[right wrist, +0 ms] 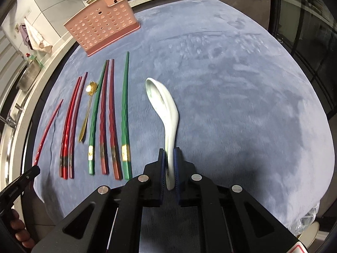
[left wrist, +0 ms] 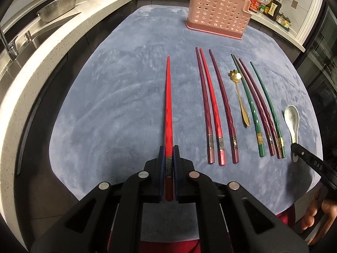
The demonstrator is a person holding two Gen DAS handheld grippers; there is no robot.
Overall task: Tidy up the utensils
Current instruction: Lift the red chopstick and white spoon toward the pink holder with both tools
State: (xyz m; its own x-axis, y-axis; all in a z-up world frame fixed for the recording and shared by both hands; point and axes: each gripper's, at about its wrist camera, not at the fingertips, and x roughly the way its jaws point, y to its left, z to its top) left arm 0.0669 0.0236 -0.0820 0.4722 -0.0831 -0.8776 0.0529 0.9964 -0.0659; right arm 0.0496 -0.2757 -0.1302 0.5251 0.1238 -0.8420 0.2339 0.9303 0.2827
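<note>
My left gripper (left wrist: pixel 169 150) is shut on the thick end of a bright red chopstick (left wrist: pixel 168 105) that points away over the blue cloth. My right gripper (right wrist: pixel 169 151) is shut on the handle of a white ceramic spoon (right wrist: pixel 162 103), bowl pointing away; it also shows in the left wrist view (left wrist: pixel 292 120). Several red, maroon and green chopsticks (left wrist: pixel 212 109) lie side by side on the cloth, with a gold flower spoon (left wrist: pixel 239 92) among them. A pink perforated utensil holder (left wrist: pixel 219 14) stands at the far side of the cloth and also shows in the right wrist view (right wrist: pixel 103 27).
The blue cloth (left wrist: pixel 126 97) covers a round table. A white counter (left wrist: pixel 52 38) with a steel colander (left wrist: pixel 56 10) and sink curves along the left. Bottles (left wrist: pixel 271 6) and a pan stand behind the holder. Dark glass doors (right wrist: pixel 305 42) are at the right.
</note>
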